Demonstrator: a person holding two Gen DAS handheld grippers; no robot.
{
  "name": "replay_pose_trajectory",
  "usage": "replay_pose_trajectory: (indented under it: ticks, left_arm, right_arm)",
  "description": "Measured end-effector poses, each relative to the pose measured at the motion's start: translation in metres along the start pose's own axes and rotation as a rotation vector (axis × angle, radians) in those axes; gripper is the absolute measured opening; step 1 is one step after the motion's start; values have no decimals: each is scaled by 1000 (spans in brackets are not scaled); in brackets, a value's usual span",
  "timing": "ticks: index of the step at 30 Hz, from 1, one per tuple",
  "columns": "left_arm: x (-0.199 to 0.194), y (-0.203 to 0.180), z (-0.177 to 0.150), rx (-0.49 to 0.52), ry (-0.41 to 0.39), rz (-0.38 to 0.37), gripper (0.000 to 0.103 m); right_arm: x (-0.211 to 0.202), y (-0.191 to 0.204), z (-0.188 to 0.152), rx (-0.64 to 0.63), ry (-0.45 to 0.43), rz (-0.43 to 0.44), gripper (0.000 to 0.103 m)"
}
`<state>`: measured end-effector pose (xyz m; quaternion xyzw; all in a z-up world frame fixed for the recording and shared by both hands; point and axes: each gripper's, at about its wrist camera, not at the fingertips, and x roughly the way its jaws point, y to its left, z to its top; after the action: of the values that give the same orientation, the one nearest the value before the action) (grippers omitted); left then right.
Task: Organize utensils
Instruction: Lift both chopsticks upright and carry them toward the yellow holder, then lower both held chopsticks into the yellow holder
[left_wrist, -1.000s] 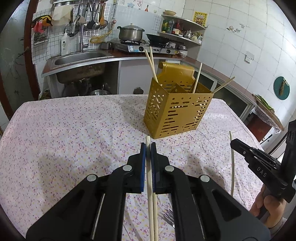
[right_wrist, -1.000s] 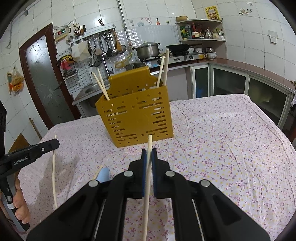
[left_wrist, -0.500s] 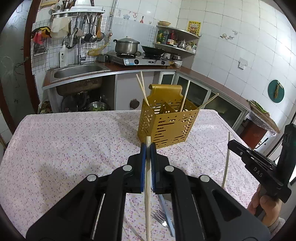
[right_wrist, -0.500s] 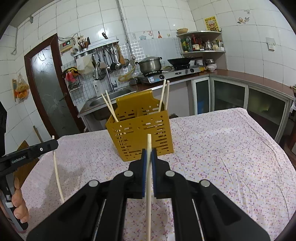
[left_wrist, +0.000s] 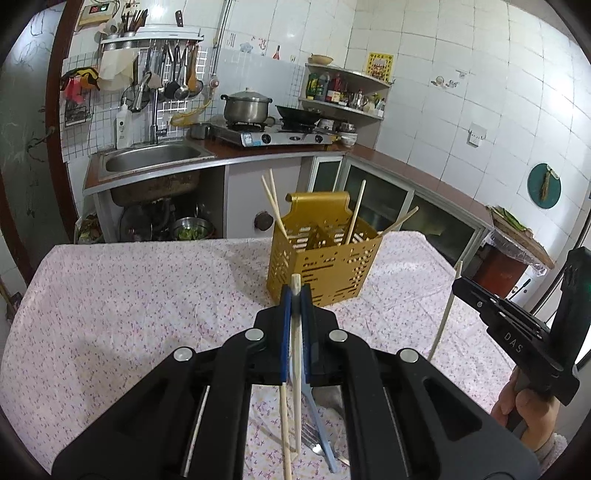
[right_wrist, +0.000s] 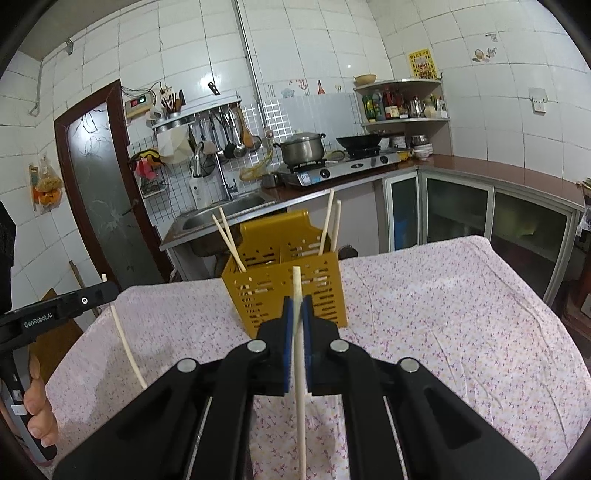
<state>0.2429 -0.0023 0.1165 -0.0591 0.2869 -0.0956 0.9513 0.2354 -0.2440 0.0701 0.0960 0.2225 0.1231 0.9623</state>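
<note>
A gold perforated utensil holder (left_wrist: 325, 258) stands on the flowered tablecloth (left_wrist: 129, 295) and holds several chopsticks; it also shows in the right wrist view (right_wrist: 288, 288). My left gripper (left_wrist: 294, 295) is shut on a pale chopstick (left_wrist: 296, 369), held above the table short of the holder. My right gripper (right_wrist: 296, 306) is shut on another chopstick (right_wrist: 300, 369), also short of the holder. Each gripper shows in the other's view, the right one (left_wrist: 458, 280) and the left one (right_wrist: 107, 288). Below the left gripper lie a loose chopstick (left_wrist: 283, 435), a fork (left_wrist: 314, 439) and a blue-handled utensil (left_wrist: 321, 424).
Behind the table are a steel sink (left_wrist: 155, 162), a gas stove with a pot (left_wrist: 247, 107) and a wok, hanging ladles, and a corner shelf of bottles (left_wrist: 340, 92). Counter cabinets run along the right wall.
Both grippers have risen and drawn back from the holder, each carrying its chopstick. The holder now looks smaller and farther. The fork and blue utensil have come into the left view.
</note>
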Motion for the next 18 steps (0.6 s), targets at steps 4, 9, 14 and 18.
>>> replay_pose_trajectory:
  ticks: [4, 9, 14, 18]
  left_arm:
    - [-4, -4, 7, 2, -15, 1, 4]
    - [-5, -8, 15, 10, -28, -1, 4]
    - [-1, -8, 24, 7, -30, -2, 4]
    - [3, -9, 34, 7, -35, -4, 4]
  right_arm:
    - [-4, 2, 10, -7, -17, 0, 5]
    - [-6, 2, 22, -12, -36, -3, 5]
    - [-2, 1, 31, -22, -37, -9, 5]
    - [1, 1, 37, -26, -37, -15, 5]
